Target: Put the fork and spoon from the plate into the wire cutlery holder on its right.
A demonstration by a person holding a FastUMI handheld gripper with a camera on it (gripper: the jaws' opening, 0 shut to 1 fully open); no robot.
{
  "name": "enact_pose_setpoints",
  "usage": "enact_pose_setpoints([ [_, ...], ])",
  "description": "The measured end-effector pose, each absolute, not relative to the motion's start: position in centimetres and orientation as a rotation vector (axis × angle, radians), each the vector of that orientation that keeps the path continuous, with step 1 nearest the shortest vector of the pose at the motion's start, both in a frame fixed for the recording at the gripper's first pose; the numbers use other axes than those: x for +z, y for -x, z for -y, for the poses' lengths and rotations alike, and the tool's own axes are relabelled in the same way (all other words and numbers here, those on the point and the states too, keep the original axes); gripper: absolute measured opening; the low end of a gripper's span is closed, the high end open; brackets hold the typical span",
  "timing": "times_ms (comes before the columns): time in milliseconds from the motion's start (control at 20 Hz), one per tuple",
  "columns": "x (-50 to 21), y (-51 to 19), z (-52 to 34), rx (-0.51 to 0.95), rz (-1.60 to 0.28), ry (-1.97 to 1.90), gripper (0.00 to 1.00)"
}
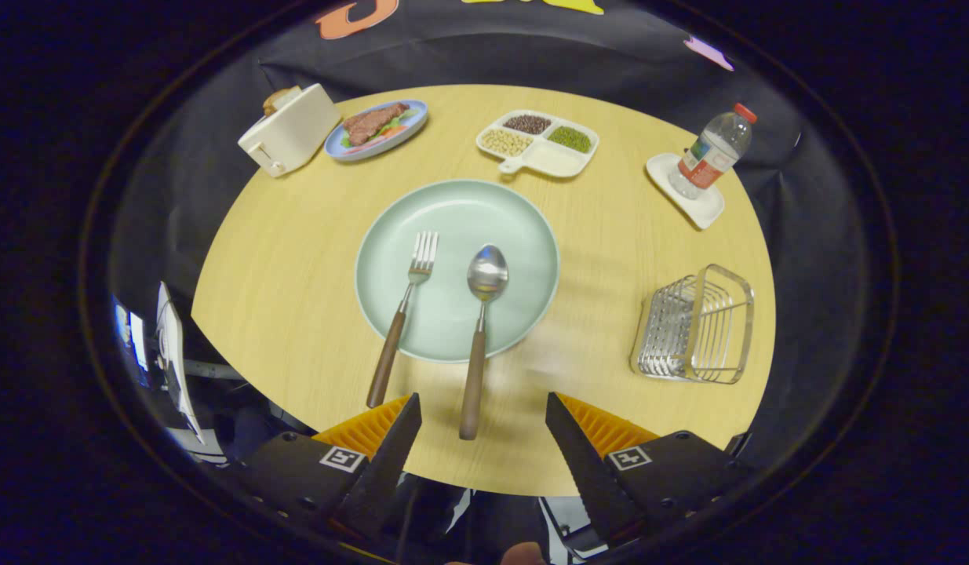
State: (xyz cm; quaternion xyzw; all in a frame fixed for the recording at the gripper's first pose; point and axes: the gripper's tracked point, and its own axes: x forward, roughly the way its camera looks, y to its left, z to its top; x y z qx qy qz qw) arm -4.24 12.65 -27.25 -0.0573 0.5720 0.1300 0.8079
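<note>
Gripper cam sits above the table's (296, 259) near edge, looking forward and down (whole round top fits in).

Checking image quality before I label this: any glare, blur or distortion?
Gripper view: fisheye bends the table edge into a curve; glare glints on the spoon bowl and the wire holder; a soft smear lies right of the plate; the open gripper and the fork look sharp.

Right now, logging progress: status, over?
Claw open, holding nothing. Wooden-handled fork and spoon on pale green plate. Wire cutlery holder empty. Path unobstructed.
</note>
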Motion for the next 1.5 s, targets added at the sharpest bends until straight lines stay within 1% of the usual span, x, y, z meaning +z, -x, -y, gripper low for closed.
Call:
enact_pose_setpoints([
  [150, -28.7, 3.7, -12.6, 0.254, -1.269, 0.128, 0.93],
  [250, -29.6, 3.3, -12.5, 0.240, -1.298, 0.133, 0.81],
  [400, -30.7, 3.1, -12.5, 0.225, -1.332, 0.126, 0.58],
  [500, -31.0, 3.1, -12.8, 0.219, -1.357, 0.108, 0.40],
  [600, -31.2, 3.0, -12.9, 0.219, -1.371, 0.099, 0.12],
  [650, -30.8, 2.9, -13.1, 0.222, -1.369, 0.094, 0.12],
  [700, -30.5, 2.8, -13.1, 0.221, -1.364, 0.089, 0.04],
  [750, -30.5, 2.7, -13.2, 0.231, -1.359, 0.083, 0.04],
  [800, -29.8, 2.6, -13.3, 0.239, -1.355, 0.070, 0.00],
  [1100, -27.5, 2.6, -12.5, 0.274, -1.342, 0.043, 0.00],
  [1500, -21.7, 2.5, -9.8, 0.303, -1.312, -0.036, 0.00],
])
